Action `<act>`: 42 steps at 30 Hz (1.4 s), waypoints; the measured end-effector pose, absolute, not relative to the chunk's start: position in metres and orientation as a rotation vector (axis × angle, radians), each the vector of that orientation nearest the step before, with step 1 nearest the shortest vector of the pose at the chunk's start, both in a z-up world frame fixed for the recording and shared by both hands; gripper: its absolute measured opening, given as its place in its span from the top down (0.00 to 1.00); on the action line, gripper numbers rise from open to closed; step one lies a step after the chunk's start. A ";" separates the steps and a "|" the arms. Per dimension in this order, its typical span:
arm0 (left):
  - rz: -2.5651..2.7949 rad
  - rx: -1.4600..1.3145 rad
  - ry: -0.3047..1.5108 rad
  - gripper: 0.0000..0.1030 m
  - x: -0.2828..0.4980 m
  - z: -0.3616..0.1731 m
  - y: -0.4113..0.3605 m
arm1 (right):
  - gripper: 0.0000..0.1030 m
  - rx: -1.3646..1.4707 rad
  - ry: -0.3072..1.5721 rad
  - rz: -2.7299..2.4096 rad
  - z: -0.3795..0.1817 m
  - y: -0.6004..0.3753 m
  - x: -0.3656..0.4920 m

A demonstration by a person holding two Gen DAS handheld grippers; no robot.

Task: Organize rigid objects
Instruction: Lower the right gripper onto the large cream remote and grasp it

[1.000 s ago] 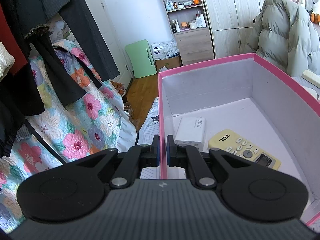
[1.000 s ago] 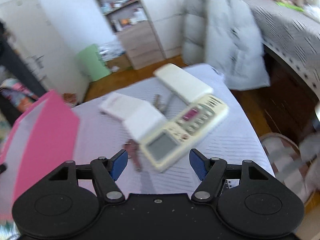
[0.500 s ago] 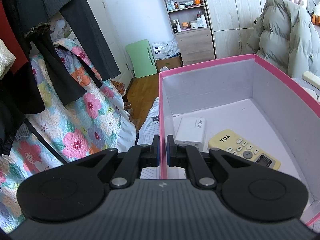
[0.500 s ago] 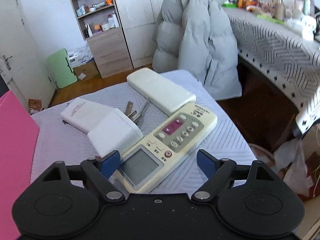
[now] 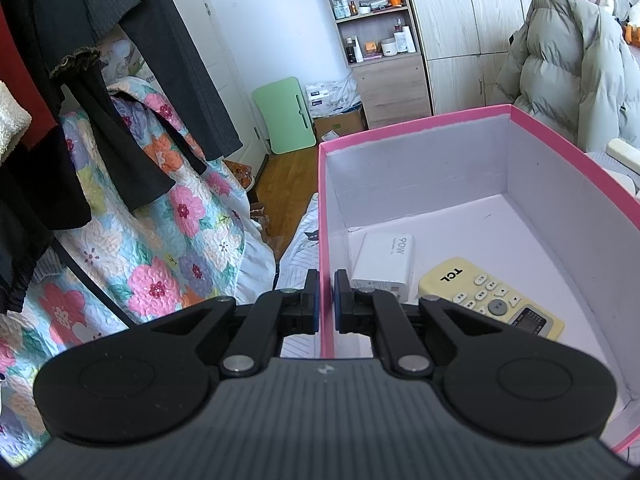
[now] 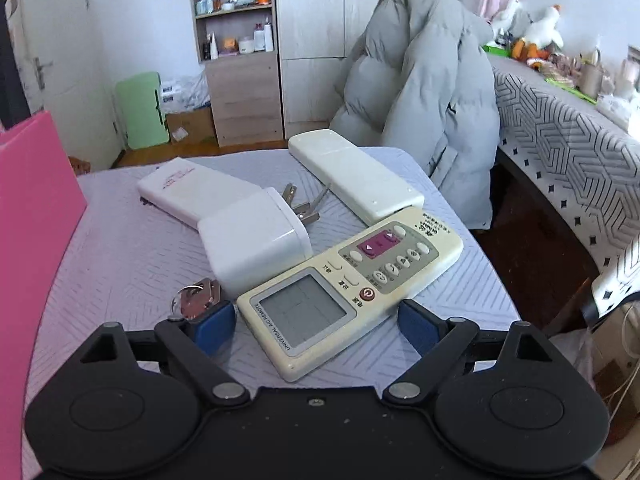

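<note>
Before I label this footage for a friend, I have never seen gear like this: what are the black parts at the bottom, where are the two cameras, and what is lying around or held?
The black parts are hand-held two-finger grippers; a person carries one in each hand, each with a camera looking along its fingers.

Left view: the left gripper is clamped on the near wall of the pink box. Inside lie a white 90W charger and a yellow TCL remote.

Right view: the right gripper is open, straddling a universal A/C remote without gripping it. Also on the table: a white plug adapter, two white remotes lying face down, and keys.
</note>
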State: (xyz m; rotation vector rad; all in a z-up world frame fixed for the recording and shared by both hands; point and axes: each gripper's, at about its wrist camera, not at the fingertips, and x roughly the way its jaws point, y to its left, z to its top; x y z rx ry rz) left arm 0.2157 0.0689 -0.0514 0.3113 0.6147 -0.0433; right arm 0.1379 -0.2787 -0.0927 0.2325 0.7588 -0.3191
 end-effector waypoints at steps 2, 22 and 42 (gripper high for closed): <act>-0.041 0.316 0.614 0.94 0.216 -0.051 0.069 | 0.19 0.238 0.744 -0.325 -0.092 -0.280 0.131; -0.038 0.308 0.621 0.94 0.217 -0.052 0.069 | 0.27 0.287 0.773 -0.297 -0.066 -0.299 0.101; -0.037 0.304 0.626 0.94 0.219 -0.051 0.067 | 0.38 0.234 0.856 -0.154 -0.066 -0.309 0.099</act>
